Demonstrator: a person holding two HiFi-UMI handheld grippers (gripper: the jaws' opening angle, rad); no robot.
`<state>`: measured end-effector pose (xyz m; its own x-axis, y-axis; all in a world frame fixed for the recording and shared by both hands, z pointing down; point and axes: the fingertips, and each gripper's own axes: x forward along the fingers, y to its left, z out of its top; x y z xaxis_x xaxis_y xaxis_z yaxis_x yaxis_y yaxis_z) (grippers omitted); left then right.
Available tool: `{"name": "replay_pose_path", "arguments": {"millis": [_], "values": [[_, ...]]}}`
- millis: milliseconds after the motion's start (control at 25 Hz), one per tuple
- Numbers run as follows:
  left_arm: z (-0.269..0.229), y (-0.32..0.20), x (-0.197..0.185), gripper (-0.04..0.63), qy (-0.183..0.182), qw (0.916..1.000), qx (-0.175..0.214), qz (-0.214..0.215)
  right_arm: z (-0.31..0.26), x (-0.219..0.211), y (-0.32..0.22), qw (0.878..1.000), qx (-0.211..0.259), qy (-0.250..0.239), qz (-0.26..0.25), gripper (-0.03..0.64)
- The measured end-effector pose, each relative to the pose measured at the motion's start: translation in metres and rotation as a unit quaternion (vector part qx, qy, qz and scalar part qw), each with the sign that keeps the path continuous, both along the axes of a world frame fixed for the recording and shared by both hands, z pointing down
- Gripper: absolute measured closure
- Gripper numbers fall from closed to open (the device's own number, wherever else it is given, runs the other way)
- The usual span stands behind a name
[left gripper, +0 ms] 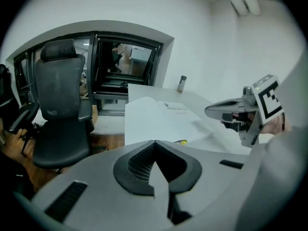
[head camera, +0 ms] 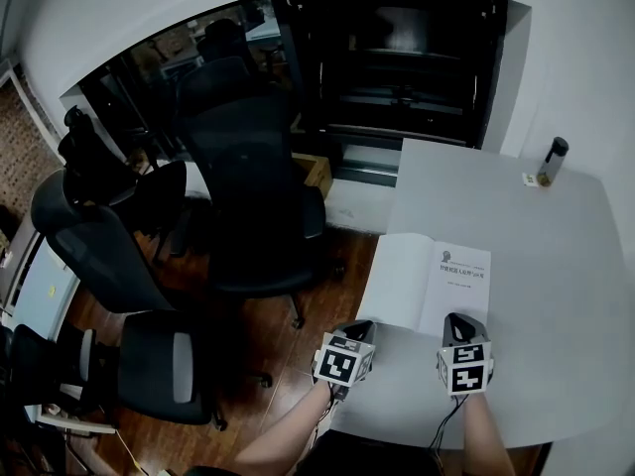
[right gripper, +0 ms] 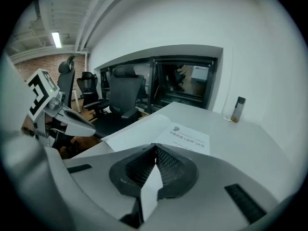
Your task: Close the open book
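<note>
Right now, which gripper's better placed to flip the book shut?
Probably left: on the book, the left gripper sits near the blank page's outer corner; the right gripper faces the printed page's middle.

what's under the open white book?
The open white book lies flat on the grey table, near its left edge. Anything between pages and tabletop is covered.

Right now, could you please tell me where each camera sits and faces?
Head view: on the head, facing steeply down at the open white book on the grey table; shows forearms, left hand-held gripper, right hand-held gripper.
Left gripper view: on the left one, facing across the book; shows its shut jaws.
Right gripper view: on the right one, likewise.
All share the book.
</note>
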<state>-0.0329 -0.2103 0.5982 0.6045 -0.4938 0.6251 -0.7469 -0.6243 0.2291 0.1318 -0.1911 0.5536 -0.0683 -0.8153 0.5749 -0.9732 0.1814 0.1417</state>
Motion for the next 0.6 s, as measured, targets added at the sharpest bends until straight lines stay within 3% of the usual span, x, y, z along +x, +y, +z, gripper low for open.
{"name": "replay_pose_path", "arguments": {"millis": [120, 320, 440, 600], "values": [[0.003, -0.003, -0.014, 0.591, -0.001, 1.0, -0.004, -0.004, 0.012, -0.038, -0.004, 0.999, -0.02, -0.012, -0.043, 0.6], [0.008, -0.008, -0.031, 0.591, 0.0, 0.9999, -0.01, -0.006, 0.032, -0.088, -0.009, 0.994, -0.045, -0.014, -0.1, 0.443], [0.012, -0.006, -0.039, 0.591, -0.001, 0.9999, -0.015, 0.0, 0.045, -0.103, -0.015, 0.993, -0.055, 0.02, -0.101, 0.371], [0.015, -0.004, -0.047, 0.591, 0.001, 0.9998, -0.017, 0.009, 0.063, -0.103, -0.023, 0.991, -0.069, 0.072, -0.09, 0.37]]}}
